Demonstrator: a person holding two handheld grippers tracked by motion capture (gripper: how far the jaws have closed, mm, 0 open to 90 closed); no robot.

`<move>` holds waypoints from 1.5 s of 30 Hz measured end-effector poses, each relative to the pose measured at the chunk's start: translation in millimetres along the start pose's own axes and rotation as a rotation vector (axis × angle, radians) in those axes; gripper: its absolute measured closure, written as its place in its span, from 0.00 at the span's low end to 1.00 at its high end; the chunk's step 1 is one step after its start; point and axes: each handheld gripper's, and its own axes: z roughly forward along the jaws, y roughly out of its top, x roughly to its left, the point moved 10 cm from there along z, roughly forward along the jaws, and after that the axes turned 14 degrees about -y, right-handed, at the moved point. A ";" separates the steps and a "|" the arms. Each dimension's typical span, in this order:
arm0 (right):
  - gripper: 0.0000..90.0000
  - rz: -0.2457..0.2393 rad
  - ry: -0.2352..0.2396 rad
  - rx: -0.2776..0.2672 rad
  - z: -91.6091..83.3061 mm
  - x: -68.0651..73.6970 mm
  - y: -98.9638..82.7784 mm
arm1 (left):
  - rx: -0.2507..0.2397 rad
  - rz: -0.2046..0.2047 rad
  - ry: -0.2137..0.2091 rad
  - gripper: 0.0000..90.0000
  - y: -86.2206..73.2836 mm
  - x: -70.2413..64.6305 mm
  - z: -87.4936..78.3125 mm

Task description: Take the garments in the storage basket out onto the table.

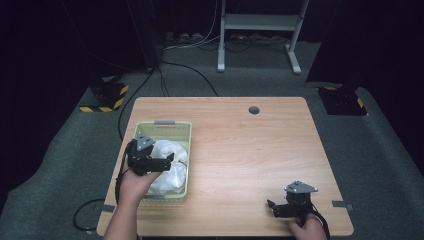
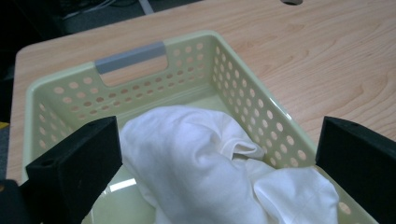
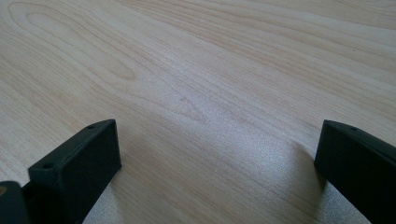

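Over the near left part of the table, the left gripper hangs above a pale green basket, its two black jaws spread wide with nothing between them; in the left gripper view they frame a crumpled white cloth that lies inside the basket, heaped toward its near and right side. The cloth looks soft, light and limp, so it will likely sag and trail when lifted instead of holding a shape; a raised fold or ridge near the top of the heap, where the fabric bunches thickly, seems the best place to pinch, since a flat single layer could slip free. The basket is a perforated plastic one with a grey handle on its far wall, and the cloth is the one thing visible in it; part of its glossy floor shows bare at the near left. Well apart, at the near right of the table, the right gripper rests low over bare wood, its jaws likewise wide apart and holding nothing.
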 end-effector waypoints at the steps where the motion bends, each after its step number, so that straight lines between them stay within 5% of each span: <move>1: 0.00 0.000 0.000 0.000 0.0 0.1 0.0 | 0.007 -0.003 -0.001 0.01 -0.8 0.9 1.4; 15: 0.00 0.000 0.000 0.001 0.0 0.1 0.0 | 0.160 -0.108 -0.027 0.01 -30.0 19.2 26.7; 29: 0.00 -0.001 -0.001 0.001 0.0 0.1 -0.1 | 0.346 -0.163 -0.044 0.01 -52.0 27.0 53.2; 34: 0.00 -0.001 0.000 0.001 0.0 0.1 -0.1 | 0.404 -0.157 -0.021 0.01 -57.6 29.6 59.0; 45: 0.00 -0.002 0.000 0.000 0.0 0.1 0.0 | 0.516 -0.157 -0.037 0.07 -72.9 26.6 72.7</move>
